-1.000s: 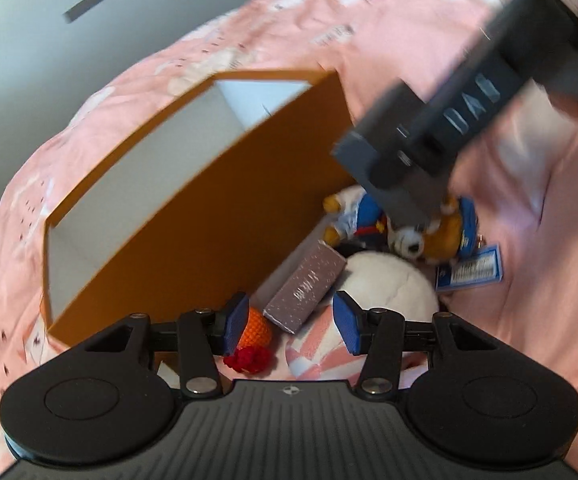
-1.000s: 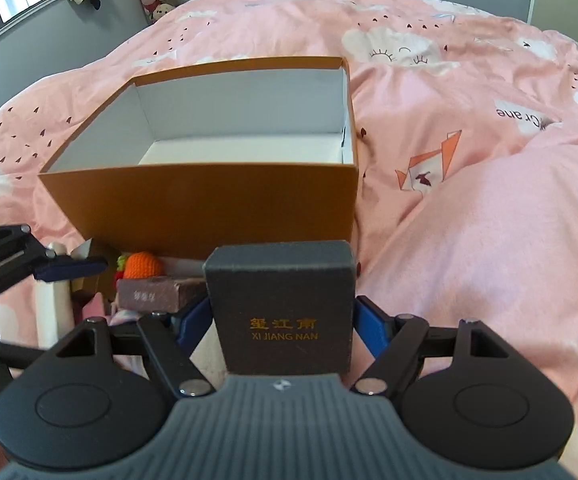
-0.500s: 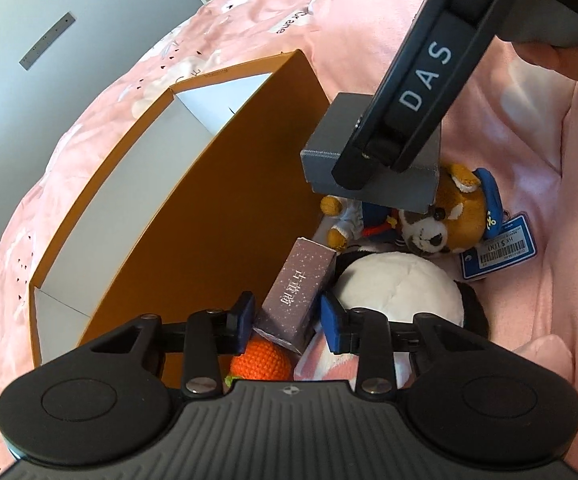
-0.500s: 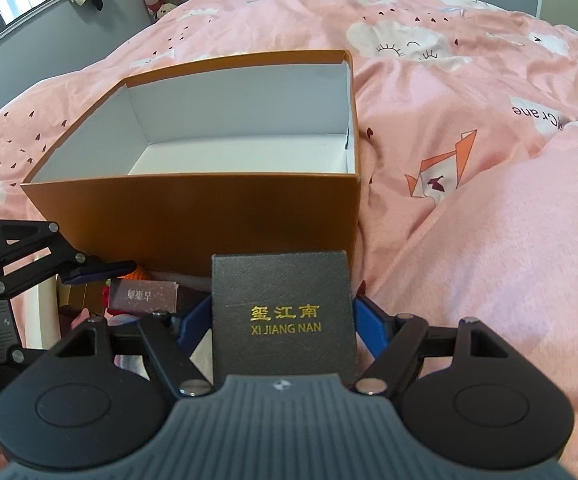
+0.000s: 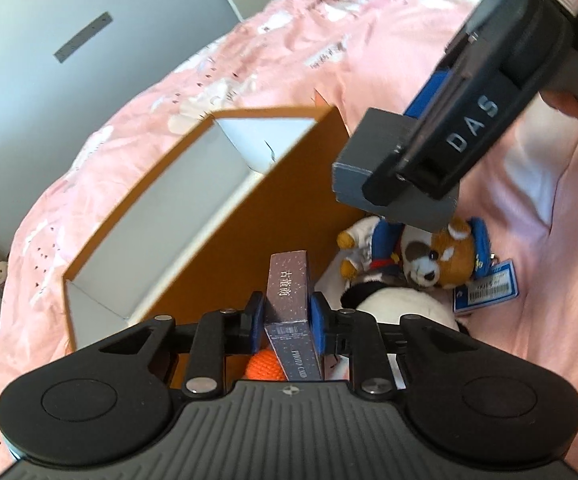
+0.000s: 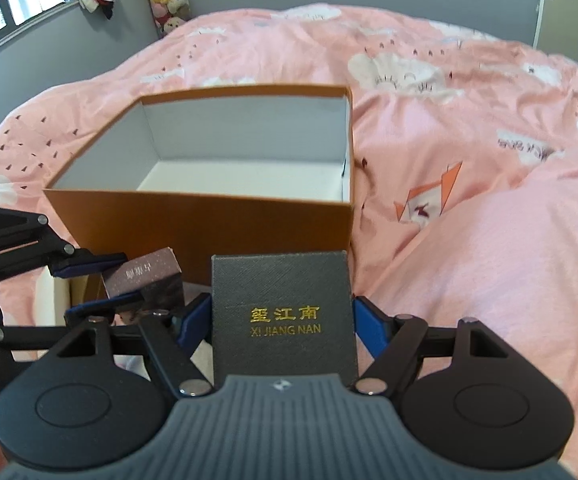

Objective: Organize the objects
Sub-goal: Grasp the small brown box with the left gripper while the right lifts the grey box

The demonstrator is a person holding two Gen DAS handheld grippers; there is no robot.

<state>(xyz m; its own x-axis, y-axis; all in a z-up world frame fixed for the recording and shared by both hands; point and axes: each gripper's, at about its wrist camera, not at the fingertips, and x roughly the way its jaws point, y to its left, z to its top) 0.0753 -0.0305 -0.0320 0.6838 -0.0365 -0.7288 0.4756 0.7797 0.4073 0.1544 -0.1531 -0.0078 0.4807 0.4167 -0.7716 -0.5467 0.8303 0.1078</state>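
Left wrist: orange knit toy [image 5: 264, 366] behind claw-gripped card box [image 5: 289, 304].

I am reading "XI JIANG NAN" in gold on the dark grey textured box [image 6: 283, 316], "PHOTO CARD" on the slim purple speckled box [image 5: 291, 308], and "DAS" on the black right gripper [image 5: 469, 124].
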